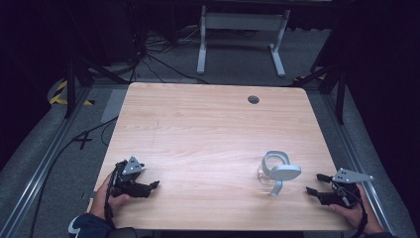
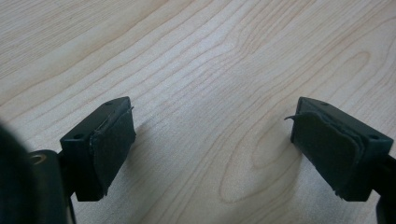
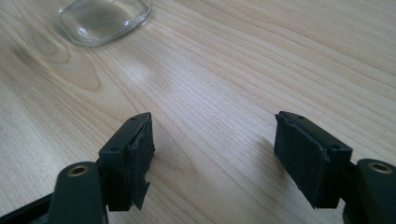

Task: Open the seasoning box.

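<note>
So the glass jar [image 1: 267,174] w/ the grey lid [image 1: 283,172] propped on top of it sits on the front right part of the table [image 1: 208,124], lid looks tilted and its handle bit hangs down toward the near edge. In the right gripper view the clear glass base [image 3: 105,18] is up ahead and off to the left, well apart from the jaws.

Right gripper [image 1: 313,184] is just to the right of the jar, jaws spread wide, nothing between them, only bare wood. Left gripper [image 1: 154,184] is way over on the front left, also open and empty, pads [image 2: 114,144] low over the wood.

What could go wrong imo: the lid isn't seated, so a nudge from the right jaws coming in could tip it off or slide the jar. Glass is slick too, so a grip that's off-center might let it slip or roll.

Surface is pale wood grain w/ a dark cable hole [image 1: 253,99] near the far edge. Room's dim, grey carpet, loose cables [image 1: 163,64] and a white desk frame [image 1: 242,37] behind.
</note>
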A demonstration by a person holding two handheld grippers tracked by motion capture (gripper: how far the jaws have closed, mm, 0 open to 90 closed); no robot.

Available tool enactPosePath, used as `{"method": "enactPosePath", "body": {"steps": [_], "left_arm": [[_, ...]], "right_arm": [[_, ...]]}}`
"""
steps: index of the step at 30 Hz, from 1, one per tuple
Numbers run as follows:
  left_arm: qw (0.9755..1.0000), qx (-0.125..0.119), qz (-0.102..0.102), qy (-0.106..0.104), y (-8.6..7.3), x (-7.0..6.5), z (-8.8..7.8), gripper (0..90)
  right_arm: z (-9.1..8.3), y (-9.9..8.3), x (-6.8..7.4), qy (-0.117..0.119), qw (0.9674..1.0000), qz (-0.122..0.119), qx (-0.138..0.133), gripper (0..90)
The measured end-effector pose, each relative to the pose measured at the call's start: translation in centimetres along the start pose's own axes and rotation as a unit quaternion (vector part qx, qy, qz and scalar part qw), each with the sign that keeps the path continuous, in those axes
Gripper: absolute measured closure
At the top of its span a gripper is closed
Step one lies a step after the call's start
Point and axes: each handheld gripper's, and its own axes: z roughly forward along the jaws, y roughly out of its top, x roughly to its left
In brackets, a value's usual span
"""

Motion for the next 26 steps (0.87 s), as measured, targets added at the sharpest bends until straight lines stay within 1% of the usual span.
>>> {"method": "enactPosePath", "body": {"steps": [9,10,14,16,19,22,24,26], "left_arm": [[1.0,0.002,-0.001,0.001,0.04,0.04,0.06,11.9],[1.0,-0.003,-0.002,0.004,0.02,0.03,0.14,11.7],[1.0,0.004,-0.007,0.005,0.06,0.0,0.12,10.5],[0.9999,0.0,-0.009,0.007,0.06,0.02,0.22,9.4],[1.0,0.002,-0.003,0.007,0.12,0.12,0.21,8.6],[0.9999,0.002,-0.012,0.007,0.1,0.01,0.28,8.4],[0.9999,0.006,-0.005,0.007,0.2,0.13,0.27,7.5],[0.9999,0.006,-0.007,0.008,0.22,0.11,0.3,6.5]], "right_arm": [[0.01,0.0,-0.01,0.0,1.0,0.0,0.0,28.3],[0.01,0.0,-0.02,0.0,1.0,-0.001,0.0,28.3],[0.01,0.0,-0.02,0.0,1.0,-0.001,0.0,28.3],[0.02,0.01,-0.04,0.001,1.0,-0.001,0.0,28.1],[0.02,0.01,-0.05,0.002,1.0,-0.001,0.0,28.1],[0.02,0.01,-0.05,0.002,1.0,-0.001,0.0,28.1],[0.02,0.01,-0.05,0.001,1.0,-0.002,0.0,28.1],[0.02,0.01,-0.05,0.001,1.0,-0.002,0.0,28.1]]}}
